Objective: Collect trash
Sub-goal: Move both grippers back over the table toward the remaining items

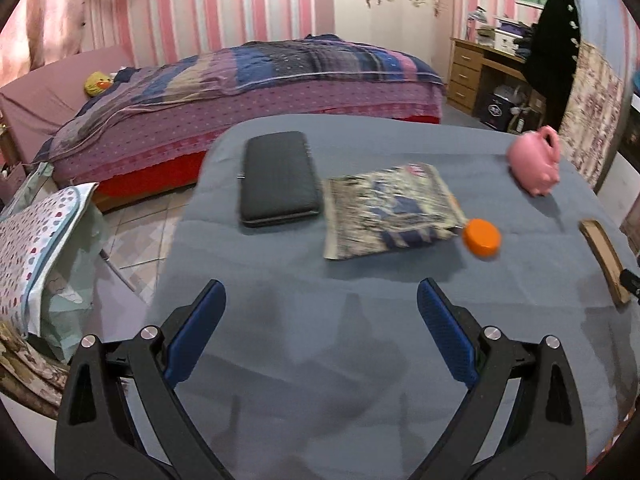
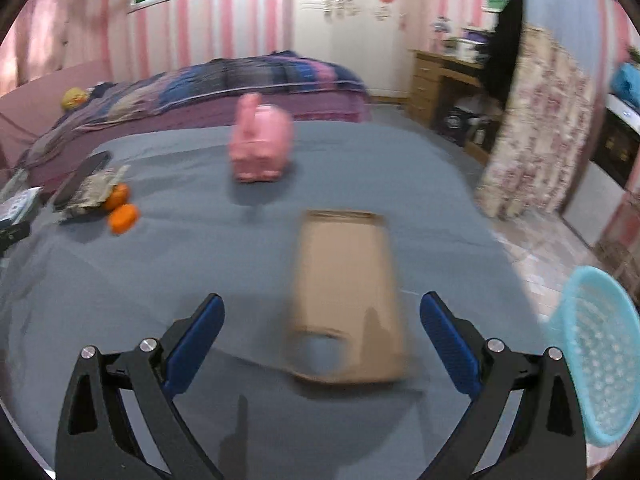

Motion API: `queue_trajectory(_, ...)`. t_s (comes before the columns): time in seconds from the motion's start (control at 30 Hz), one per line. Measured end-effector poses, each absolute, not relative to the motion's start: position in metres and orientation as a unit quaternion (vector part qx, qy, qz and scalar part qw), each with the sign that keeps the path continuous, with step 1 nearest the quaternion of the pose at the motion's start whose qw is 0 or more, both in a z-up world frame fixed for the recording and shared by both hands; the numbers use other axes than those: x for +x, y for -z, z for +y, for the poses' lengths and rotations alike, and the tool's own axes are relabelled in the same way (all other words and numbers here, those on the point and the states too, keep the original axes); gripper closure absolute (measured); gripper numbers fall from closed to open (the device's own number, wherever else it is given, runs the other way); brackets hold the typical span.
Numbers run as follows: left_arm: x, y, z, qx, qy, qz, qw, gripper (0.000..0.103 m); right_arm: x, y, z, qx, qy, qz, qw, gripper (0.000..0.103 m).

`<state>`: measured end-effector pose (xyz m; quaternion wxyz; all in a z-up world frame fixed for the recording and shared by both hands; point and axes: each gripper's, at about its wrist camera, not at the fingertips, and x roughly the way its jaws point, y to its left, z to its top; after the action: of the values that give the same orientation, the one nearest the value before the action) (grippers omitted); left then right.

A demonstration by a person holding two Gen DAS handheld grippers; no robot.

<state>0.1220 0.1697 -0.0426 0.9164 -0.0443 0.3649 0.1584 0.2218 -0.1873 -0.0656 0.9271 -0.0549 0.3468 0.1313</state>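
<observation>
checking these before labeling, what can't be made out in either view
- Snack wrapper: print unreadable, motion blur, left wrist view.
- Cardboard piece: edges smeared by blur in the right wrist view; in the left one, only a sliver at the right edge.
- Blue basket: cut off by the fisheye rim, contents unseen, right wrist view.
- Orange pieces: too blurred to say whether caps or fruit.
- Left gripper and right gripper: both open, holding nothing.

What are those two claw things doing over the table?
A person holds them to pick up trash. Both the left gripper and the right gripper are open and hold nothing. A flat cardboard piece lies right ahead of the right one. A crumpled wrapper and an orange cap lie ahead of the left one. A blue basket stands by the table's edge.
</observation>
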Motion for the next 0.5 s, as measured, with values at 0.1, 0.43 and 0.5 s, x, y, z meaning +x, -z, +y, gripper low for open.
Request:
queue_trajectory(0.1, 0.119, 0.044, 0.189, -0.042, -0.175, 0.363, 0.914, 0.009, 0.227, 0.069, -0.141, -0.075, -0.168, 0.352, 0.918, 0.007)
queue_trajectory(0.43, 0.118, 0.057, 0.238, -0.076, -0.195, 0.359, 0.91, 0.008, 0.242, 0.079, -0.049, -0.093, -0.218, 0.367, 0.9, 0.007)
queue_trajectory(0.5, 0.12, 0.059, 0.24, -0.071, -0.196, 0.358, 0.91, 0.008, 0.244, 0.08, -0.038, -0.093, -0.223, 0.368, 0.898, 0.008)
